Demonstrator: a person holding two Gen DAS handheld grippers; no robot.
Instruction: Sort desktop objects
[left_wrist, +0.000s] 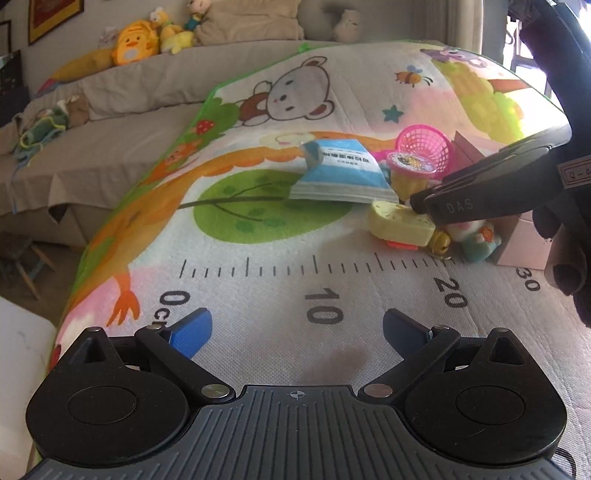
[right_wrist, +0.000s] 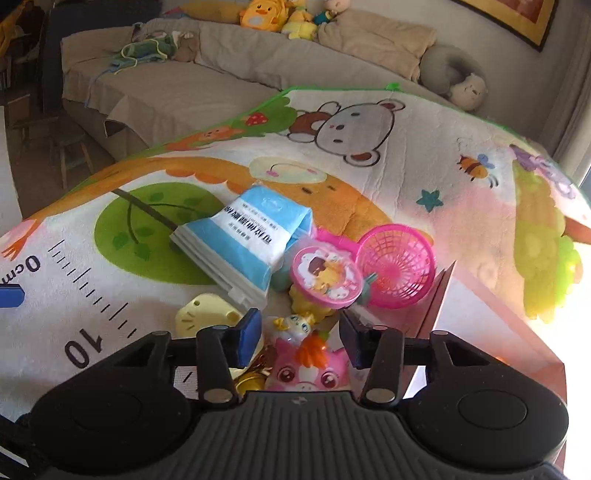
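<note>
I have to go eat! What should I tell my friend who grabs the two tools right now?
Left tool: open wide, holding nothing, above the ruler marks on the play mat.
Right tool: fingers on either side of the pink toy, not seen pressing on it.
Things: all in one pile on the mat: blue-and-white packet, pink basket, pink round lid, yellow toy, with a box at the right.
Done: nothing looks sorted yet.
Left: grab the pink toy, then sort the rest.
</note>
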